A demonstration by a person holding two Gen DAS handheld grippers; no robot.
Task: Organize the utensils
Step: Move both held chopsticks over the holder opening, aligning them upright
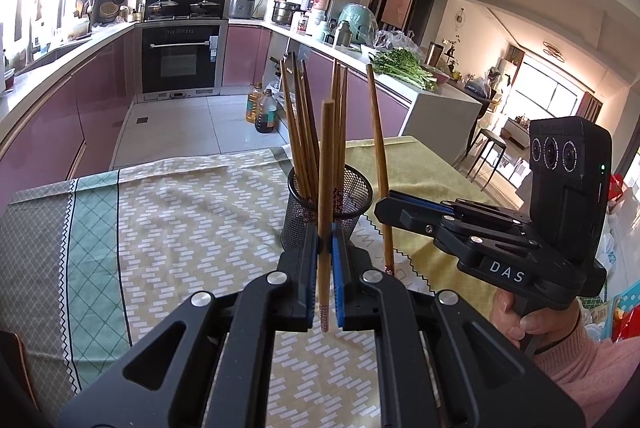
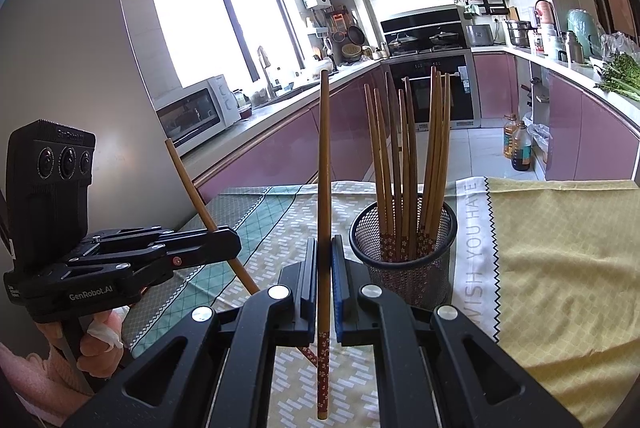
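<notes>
Left gripper clamps upright chopstick; right gripper grips second chopstick beside mesh holder.

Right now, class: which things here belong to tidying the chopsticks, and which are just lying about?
Belongs to the job:
- left gripper and its chopstick
- right gripper and its chopstick
- mesh cup of chopsticks

Lying about:
- oil bottles
- greens
- microwave

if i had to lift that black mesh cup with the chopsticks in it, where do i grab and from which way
Pinch the mesh cup by its rolled top rim on the near side, one finger inside and one outside, coming down from above. The chopsticks in the cup fan out above the middle, and the round body looks too wide for a gripper to span.
</notes>
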